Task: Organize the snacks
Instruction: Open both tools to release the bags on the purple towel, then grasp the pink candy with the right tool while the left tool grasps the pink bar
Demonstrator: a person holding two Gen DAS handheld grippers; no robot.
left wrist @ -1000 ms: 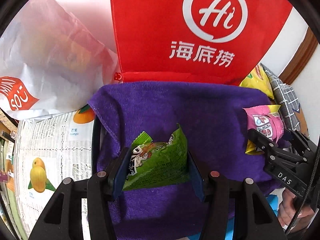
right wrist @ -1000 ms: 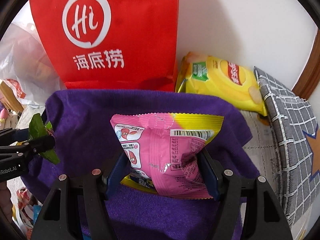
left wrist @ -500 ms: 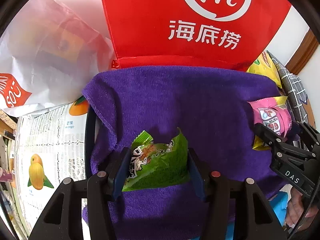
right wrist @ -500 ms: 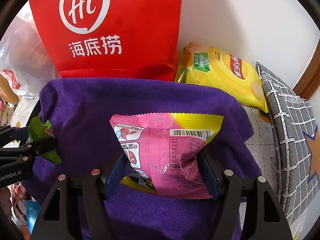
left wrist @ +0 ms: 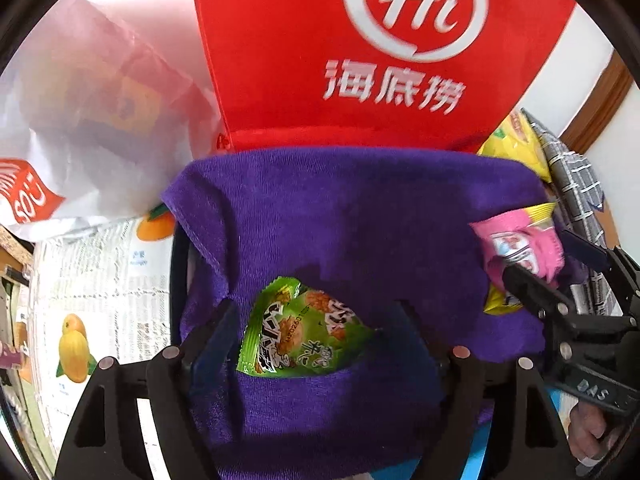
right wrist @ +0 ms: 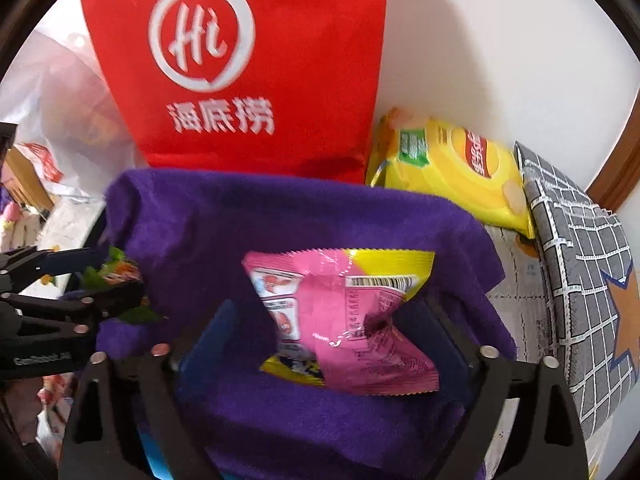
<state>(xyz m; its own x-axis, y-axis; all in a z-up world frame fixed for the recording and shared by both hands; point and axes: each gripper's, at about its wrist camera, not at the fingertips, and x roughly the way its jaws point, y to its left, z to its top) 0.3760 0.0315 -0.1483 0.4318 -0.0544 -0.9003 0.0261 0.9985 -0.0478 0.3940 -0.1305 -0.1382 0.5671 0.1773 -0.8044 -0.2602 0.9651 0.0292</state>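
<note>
A green snack packet (left wrist: 304, 340) lies on the purple cloth (left wrist: 360, 208) between the fingers of my left gripper (left wrist: 312, 305). Its jaws are opening and the pads stand clear of the packet on both sides. A pink and yellow snack packet (right wrist: 340, 312) sits tilted on the same cloth (right wrist: 240, 220) inside my right gripper (right wrist: 328, 304). Those jaws are opening too, with gaps between pads and packet. In each wrist view the other gripper shows at the side: the right one (left wrist: 538, 254) and the left one (right wrist: 116, 270).
A red bag with white lettering (right wrist: 260, 60) stands upright behind the cloth. A yellow crisp bag (right wrist: 452, 176) and a grey checked cushion (right wrist: 580, 280) lie at the right. A white plastic bag (left wrist: 80, 120) and a fruit-print table cover (left wrist: 92, 280) are at the left.
Both grippers have widened and let go of their packets. The green packet has flattened onto the cloth, and the pink one has tipped over to the right.
</note>
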